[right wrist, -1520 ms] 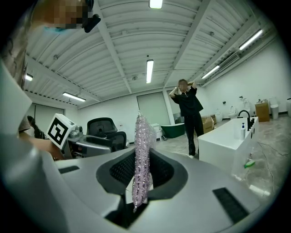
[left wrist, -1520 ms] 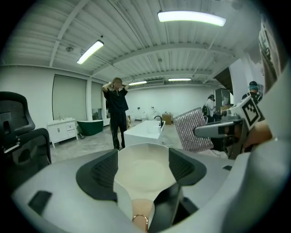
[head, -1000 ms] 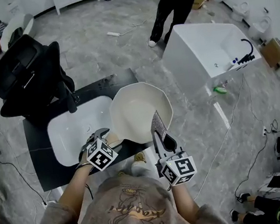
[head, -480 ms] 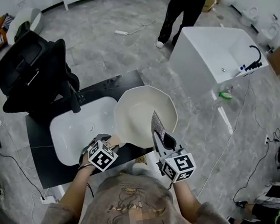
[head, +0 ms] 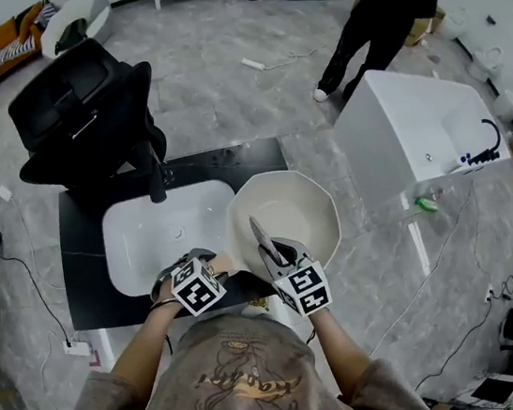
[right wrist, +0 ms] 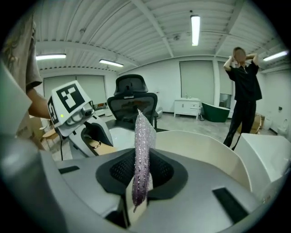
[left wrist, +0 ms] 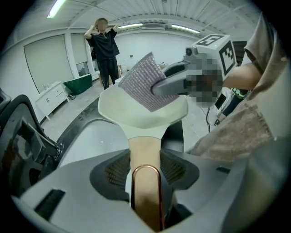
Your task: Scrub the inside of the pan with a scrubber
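Note:
The cream pan rests on the counter right of the sink, its tan handle pointing toward me. My left gripper has the handle between its jaws; they are closing and the pads touch its sides. My right gripper is shut on a glittery purple scrubber, which stands edge-up over the pan's near rim. In the right gripper view the scrubber sticks up between the jaws with the pan wall behind it. In the left gripper view the scrubber hangs above the pan bowl.
A white sink basin with a black faucet is set in the black countertop. A black office chair stands behind it. A white tub is at the right, and a person stands beyond it.
My right gripper has swung the scrubber left and forward, from the pan's right rim to over its near rim. The left gripper stays at the handle.

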The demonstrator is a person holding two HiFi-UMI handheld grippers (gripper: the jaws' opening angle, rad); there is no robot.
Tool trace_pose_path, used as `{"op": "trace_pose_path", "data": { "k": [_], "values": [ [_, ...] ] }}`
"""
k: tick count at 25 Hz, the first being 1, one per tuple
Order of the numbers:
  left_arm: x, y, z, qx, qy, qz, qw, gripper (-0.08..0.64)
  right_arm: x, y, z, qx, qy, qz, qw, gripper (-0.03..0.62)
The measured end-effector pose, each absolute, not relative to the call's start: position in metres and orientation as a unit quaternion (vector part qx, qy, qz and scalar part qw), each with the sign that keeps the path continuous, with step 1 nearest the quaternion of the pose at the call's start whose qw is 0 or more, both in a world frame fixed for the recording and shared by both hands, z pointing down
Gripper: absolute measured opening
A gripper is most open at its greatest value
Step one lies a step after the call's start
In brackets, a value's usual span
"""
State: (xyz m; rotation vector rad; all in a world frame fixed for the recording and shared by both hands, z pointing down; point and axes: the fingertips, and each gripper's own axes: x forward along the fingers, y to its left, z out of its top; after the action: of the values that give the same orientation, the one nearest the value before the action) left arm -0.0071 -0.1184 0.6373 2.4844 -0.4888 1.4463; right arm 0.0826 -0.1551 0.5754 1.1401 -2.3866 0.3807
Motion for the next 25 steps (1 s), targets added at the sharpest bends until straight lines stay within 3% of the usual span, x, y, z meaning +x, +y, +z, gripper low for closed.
{"op": "trace_pose_path", "data": {
  "k": [5,16,25],
  "values": [
    [-0.007,-0.117,0.638,0.845,-0.161,0.497,0.117,0.212,0.060,-0.169,0.609,0.360,-0.877,0.162,0.276,0.075],
    [-0.008,-0.116,0.638,0.846,-0.140,0.498,0.128,0.212,0.028,-0.152,0.622,0.221,-0.905,0.223,0.286,0.075],
    [-0.008,-0.116,0.638,0.848,-0.115,0.500,0.129,0.213,0.023,-0.161,0.633,0.084,-0.905,0.215,0.356,0.075]
  ]
}}
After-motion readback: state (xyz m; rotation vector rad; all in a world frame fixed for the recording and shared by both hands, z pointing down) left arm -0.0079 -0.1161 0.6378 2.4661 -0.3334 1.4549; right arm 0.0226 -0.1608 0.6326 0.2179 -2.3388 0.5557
